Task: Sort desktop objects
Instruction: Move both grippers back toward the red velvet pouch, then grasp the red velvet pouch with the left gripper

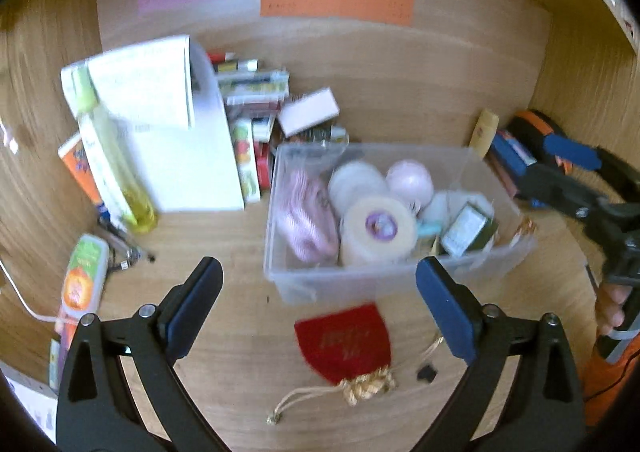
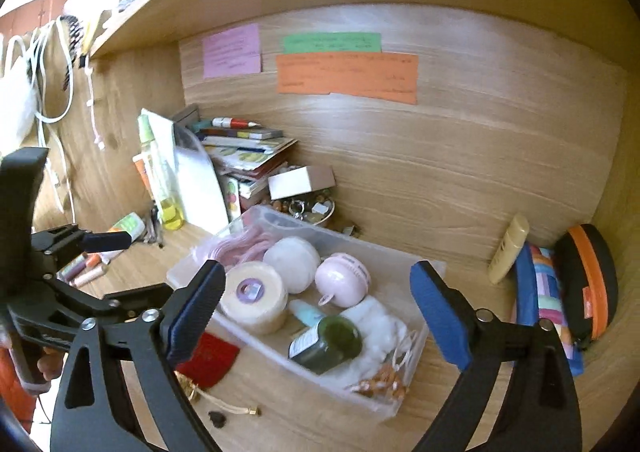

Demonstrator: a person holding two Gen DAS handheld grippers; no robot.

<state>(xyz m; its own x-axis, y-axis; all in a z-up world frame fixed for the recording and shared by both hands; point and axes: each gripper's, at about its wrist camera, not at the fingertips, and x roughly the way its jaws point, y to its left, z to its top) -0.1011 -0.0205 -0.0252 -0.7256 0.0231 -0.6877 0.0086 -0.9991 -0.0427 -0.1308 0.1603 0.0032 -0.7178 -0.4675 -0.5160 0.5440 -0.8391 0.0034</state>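
The clear plastic bin (image 1: 396, 284) sits in the middle of the wooden surface (image 1: 240, 332) and already holds a roll of tape (image 1: 376, 230), a pale pink round case (image 1: 410, 180), a white round puff (image 2: 292, 258), a pink knitted piece (image 1: 306, 212), a dark green jar (image 2: 332, 344) and some white wadding (image 2: 380, 328). Just in front of the bin, on the near side, lies a red drawstring pouch (image 1: 344, 342) with its gold cord (image 1: 360, 388) trailing toward the camera, and a small dark scrap (image 1: 426, 372) beside it. Neither is in the bin yet.

The left claw (image 1: 320, 304) hangs over the pouch and the bin's near wall with its jaws spread wide and nothing between them. The right claw (image 2: 316, 312) hovers over the bin from the other side, jaws likewise wide apart and empty.

To the bin's left stand a yellow bottle (image 1: 116, 168), a white folder (image 1: 188, 156) and a heap of books and boxes (image 1: 256, 108); to its right a cream tube (image 2: 508, 248), a striped pencil case (image 2: 548, 300) and an orange-trimmed black case (image 2: 588, 284) lean at the back wall.

Both claws appear to be between grasps, with loose items left to gather. The pouch looks like the nearest candidate: the left claw would need to drop, close on its soft body rather than the cord, and lift it clear over the bin's rim.
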